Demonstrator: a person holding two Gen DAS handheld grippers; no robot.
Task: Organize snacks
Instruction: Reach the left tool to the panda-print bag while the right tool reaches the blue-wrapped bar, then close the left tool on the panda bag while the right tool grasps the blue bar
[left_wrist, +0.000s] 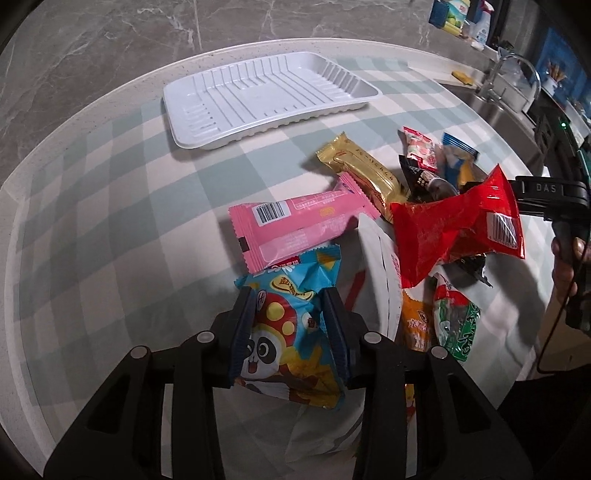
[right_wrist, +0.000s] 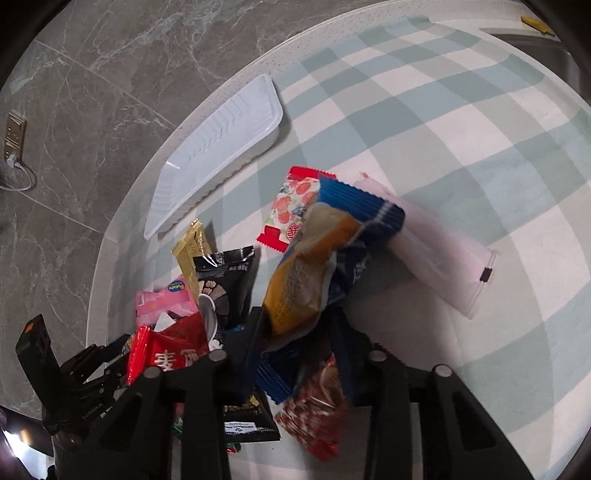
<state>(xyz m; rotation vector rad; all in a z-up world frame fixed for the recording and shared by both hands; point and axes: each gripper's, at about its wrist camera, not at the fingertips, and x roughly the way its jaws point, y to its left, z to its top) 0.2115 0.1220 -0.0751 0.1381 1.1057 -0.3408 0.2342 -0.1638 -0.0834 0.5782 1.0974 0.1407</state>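
White tray (left_wrist: 271, 98) lay empty at the table's far side, snack pile nearer. Left gripper (left_wrist: 290, 325) – jaws narrow – clamped the panda packet (left_wrist: 288, 332); right gripper (right_wrist: 299, 354) pinched the blue-and-yellow packet (right_wrist: 314, 266).

"DAS" on the black right claw body (left_wrist: 543, 190); barcodes on pink wrapper (left_wrist: 295, 225), red packet (left_wrist: 461, 225)

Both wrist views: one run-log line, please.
left tongs: shut on panda snack pack | right tongs: shut on blue-yellow packet | white tray: no snacks
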